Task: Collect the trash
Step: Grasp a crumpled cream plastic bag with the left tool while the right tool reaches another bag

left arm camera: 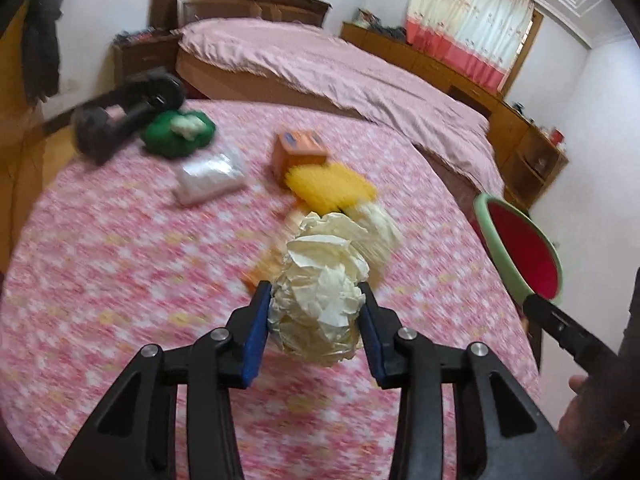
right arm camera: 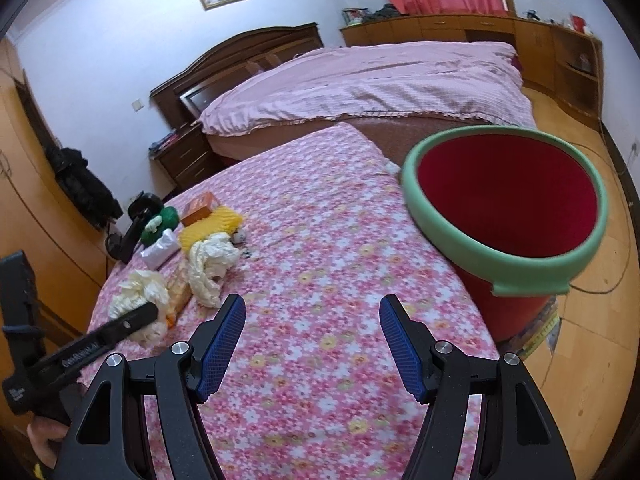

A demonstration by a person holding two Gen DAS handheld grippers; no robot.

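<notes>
One flowered table [right arm camera: 320, 240] carries one red bin [right arm camera: 508, 200] with a green rim at its right edge, two crumpled paper wads and a cluster of small litter; the left gripper [left arm camera: 316, 312] is clenched on the near paper wad [left arm camera: 320, 300], the right gripper [right arm camera: 312, 320] gapes empty above bare cloth.

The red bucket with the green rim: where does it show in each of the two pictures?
Left wrist view: bucket at the right edge, seen edge-on, beyond the floral sheet.
Right wrist view: bucket large at upper right, beside the sheet's right edge.
Shared landmark: the orange box behind the yellow item.
</notes>
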